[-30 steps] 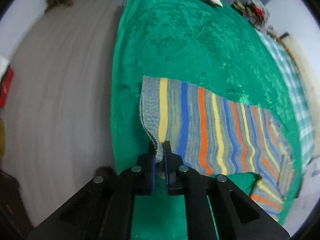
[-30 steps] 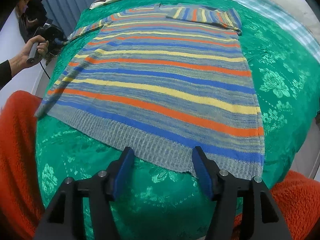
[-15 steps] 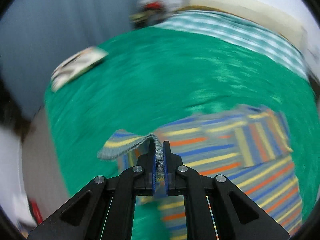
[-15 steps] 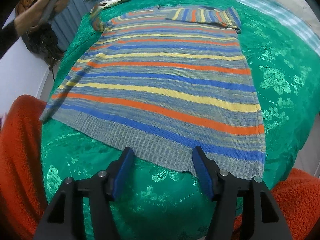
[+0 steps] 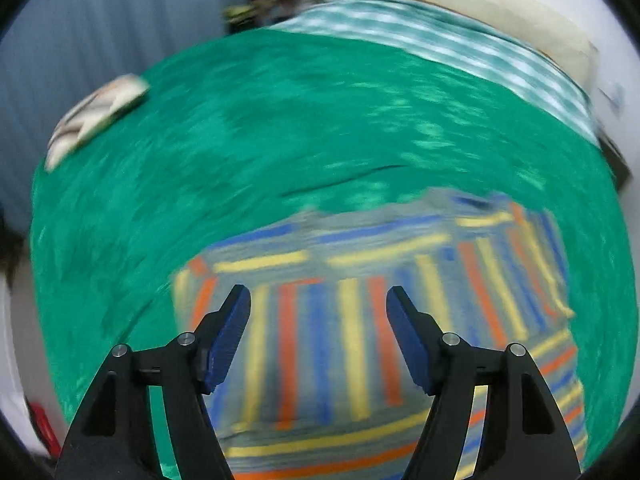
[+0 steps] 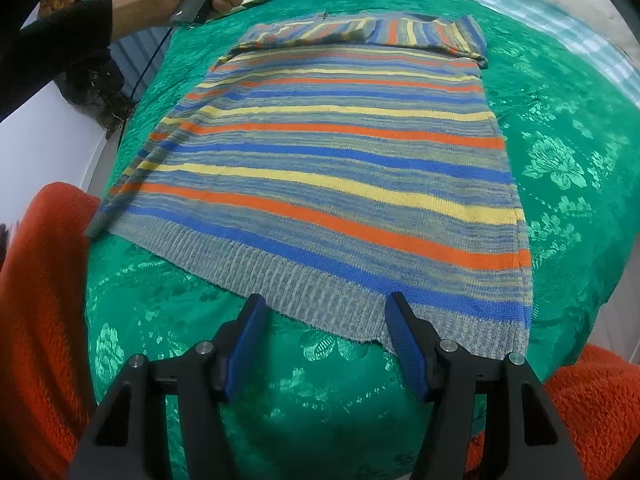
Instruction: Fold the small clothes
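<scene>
Striped sweater (image 6: 340, 152): sleeve now folded across shoulders, released. Left claw (image 5: 318, 300) wide open, empty; right claw (image 6: 324, 312) likewise, at hem.

Bed (image 6: 560, 92) covered by a green flowered bedspread (image 6: 312, 392). Striped sweater (image 6: 340, 168) spread flat at centre, both sleeves folded across its far end. Checked sheet (image 6: 592, 40) at 1 o'clock; orange blanket (image 6: 36, 300) at 8 o'clock.
</scene>
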`<state>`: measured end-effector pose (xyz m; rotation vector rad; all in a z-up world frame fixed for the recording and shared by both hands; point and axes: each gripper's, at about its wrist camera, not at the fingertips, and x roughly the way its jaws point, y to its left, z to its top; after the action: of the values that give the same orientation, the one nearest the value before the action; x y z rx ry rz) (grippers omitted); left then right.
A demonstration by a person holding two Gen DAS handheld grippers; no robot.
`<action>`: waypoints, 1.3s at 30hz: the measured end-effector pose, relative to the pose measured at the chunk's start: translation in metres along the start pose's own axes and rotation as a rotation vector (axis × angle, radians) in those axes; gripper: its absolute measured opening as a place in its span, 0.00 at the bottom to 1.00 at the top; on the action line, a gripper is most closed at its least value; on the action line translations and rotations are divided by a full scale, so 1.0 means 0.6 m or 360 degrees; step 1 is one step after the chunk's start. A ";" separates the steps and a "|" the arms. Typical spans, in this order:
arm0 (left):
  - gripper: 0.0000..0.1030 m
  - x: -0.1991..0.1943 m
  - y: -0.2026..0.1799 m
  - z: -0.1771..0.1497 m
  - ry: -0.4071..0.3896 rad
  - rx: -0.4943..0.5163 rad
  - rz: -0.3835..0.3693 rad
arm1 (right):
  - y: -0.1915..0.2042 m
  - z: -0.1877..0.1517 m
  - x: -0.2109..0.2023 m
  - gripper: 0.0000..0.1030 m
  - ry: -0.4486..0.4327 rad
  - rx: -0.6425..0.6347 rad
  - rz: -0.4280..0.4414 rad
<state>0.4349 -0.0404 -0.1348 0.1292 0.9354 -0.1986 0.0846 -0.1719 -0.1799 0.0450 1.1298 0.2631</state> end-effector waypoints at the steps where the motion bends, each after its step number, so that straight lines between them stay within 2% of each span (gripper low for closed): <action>1: 0.70 0.012 0.022 -0.016 0.0026 -0.0029 0.0045 | 0.000 0.000 0.001 0.61 0.0002 -0.0004 0.0002; 3: 0.67 0.044 0.044 -0.050 0.0120 -0.0008 0.0192 | 0.001 0.001 0.001 0.61 0.0004 -0.0005 0.0005; 4: 0.62 0.073 0.065 -0.082 0.0228 0.0029 0.0369 | 0.001 0.001 0.002 0.61 0.0004 -0.0003 0.0007; 5: 0.53 0.092 0.081 -0.103 0.0302 0.0048 0.0476 | 0.000 0.002 0.002 0.61 0.0005 0.0001 0.0010; 6: 0.54 0.101 0.099 -0.120 0.0327 0.0035 0.0482 | 0.000 0.002 0.002 0.61 0.0004 0.0005 0.0012; 7: 0.55 0.088 0.119 -0.127 0.0270 -0.0033 0.0435 | -0.001 0.002 0.001 0.61 0.0003 0.0007 0.0014; 9: 0.53 0.068 0.138 -0.125 0.0261 -0.0132 0.0453 | -0.002 0.002 0.001 0.61 0.0000 0.0008 0.0014; 11: 0.56 0.036 0.140 -0.120 0.0196 -0.0184 0.0328 | -0.001 0.001 0.001 0.61 -0.0001 0.0006 0.0010; 13: 0.69 0.001 0.125 -0.119 0.0104 -0.0169 0.0224 | 0.000 0.002 0.001 0.61 -0.0003 0.0009 0.0008; 15: 0.84 -0.017 0.103 -0.132 0.0060 -0.0118 0.0198 | -0.002 0.003 0.000 0.61 -0.0007 0.0034 0.0015; 16: 0.86 -0.013 0.084 -0.146 0.0093 -0.0061 0.0225 | -0.005 0.005 -0.001 0.61 -0.0007 0.0046 0.0021; 19: 0.81 0.021 0.050 -0.205 0.0334 0.0160 0.0347 | -0.014 0.006 -0.004 0.61 -0.0004 0.0098 0.0065; 20: 0.79 0.021 0.041 -0.222 0.0346 0.0210 0.0380 | -0.020 0.006 -0.004 0.61 0.0004 0.0123 0.0092; 22: 0.78 -0.020 0.029 -0.252 0.0267 0.0277 0.0420 | -0.030 0.004 -0.008 0.60 0.0014 0.0166 0.0132; 24: 0.79 -0.070 0.021 -0.274 0.0212 0.0256 0.0322 | -0.045 0.003 -0.024 0.60 0.0016 0.0241 0.0152; 26: 0.83 -0.133 0.009 -0.309 0.0145 0.0223 0.0174 | -0.060 0.002 -0.053 0.60 -0.0039 0.0281 0.0106; 28: 0.84 -0.177 -0.020 -0.356 0.0118 0.0277 0.0084 | -0.067 0.007 -0.077 0.60 -0.0097 0.0266 0.0059; 30: 0.81 -0.188 -0.047 -0.398 0.0158 0.0381 0.0078 | -0.072 0.018 -0.085 0.60 -0.0121 0.0237 0.0037; 31: 0.79 -0.194 -0.057 -0.428 0.0189 0.0415 0.0133 | -0.075 0.024 -0.086 0.60 -0.0123 0.0220 0.0022; 33: 0.77 -0.208 -0.034 -0.453 0.0215 0.0316 0.0154 | -0.093 0.031 -0.094 0.60 -0.0108 0.0223 0.0005; 37: 0.81 -0.248 0.086 -0.493 0.0205 -0.0240 -0.0021 | -0.170 0.008 -0.128 0.60 -0.0111 0.0421 0.0036; 39: 0.76 -0.244 0.099 -0.522 0.0264 -0.0337 -0.0075 | -0.200 -0.002 -0.128 0.60 -0.0076 0.0450 0.0087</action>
<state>0.1179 0.0956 -0.1991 -0.0733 1.1191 -0.1325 0.0752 -0.3057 -0.1325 0.3312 1.1128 0.1487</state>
